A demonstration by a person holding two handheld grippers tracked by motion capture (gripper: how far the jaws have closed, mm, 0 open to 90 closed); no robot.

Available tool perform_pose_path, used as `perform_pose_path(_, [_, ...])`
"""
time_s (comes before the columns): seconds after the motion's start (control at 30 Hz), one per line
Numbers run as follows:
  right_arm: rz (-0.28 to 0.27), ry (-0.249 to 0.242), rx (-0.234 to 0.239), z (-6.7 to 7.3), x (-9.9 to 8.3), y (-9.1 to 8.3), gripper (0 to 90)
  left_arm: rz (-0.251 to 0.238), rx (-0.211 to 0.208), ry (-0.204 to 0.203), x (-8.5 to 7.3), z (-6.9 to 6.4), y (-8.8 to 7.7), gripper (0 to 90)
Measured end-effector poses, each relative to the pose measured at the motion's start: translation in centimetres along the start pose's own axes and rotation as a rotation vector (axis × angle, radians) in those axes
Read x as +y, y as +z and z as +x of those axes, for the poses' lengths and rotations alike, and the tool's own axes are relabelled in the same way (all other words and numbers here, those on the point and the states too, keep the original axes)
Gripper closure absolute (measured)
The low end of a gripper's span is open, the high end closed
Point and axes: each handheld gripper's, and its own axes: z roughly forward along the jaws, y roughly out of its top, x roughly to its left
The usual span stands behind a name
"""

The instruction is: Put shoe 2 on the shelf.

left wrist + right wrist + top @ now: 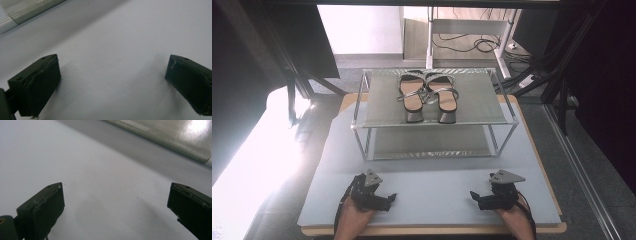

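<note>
Resting low on the counter (432, 200), the left tool (387, 198) and right tool (477, 197) sit at about 7 and 5 o'clock, each released with its jaws spread wide and nothing between them; the gripper views confirm bare mat under both. The sandals (428, 96) stand as a pair on the top shelf of the rack (362, 125) at 12 o'clock, heels toward the person, touching at the straps and well apart from either tool. This looks like a rest point with no grasp begun. The next move likely calls for lifting a tool up and forward to shelf height, then closing on a heel or strap without tangling the crossed straps.
</note>
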Motion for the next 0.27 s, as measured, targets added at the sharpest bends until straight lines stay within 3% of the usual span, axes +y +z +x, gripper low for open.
perform_pose_path(0.17, [0.055, -0.02, -0.01, 0.27, -0.16, 0.69, 1.4, 0.001, 0.0, -0.001, 0.0, 0.01, -0.01, 0.3])
perform_pose_path(0.27, [0.064, -0.007, -0.004, 0.15, -0.16, 0.81, 1.9, -0.001, -0.001, -0.005, -0.02, 0.03, 0.0, 0.5])
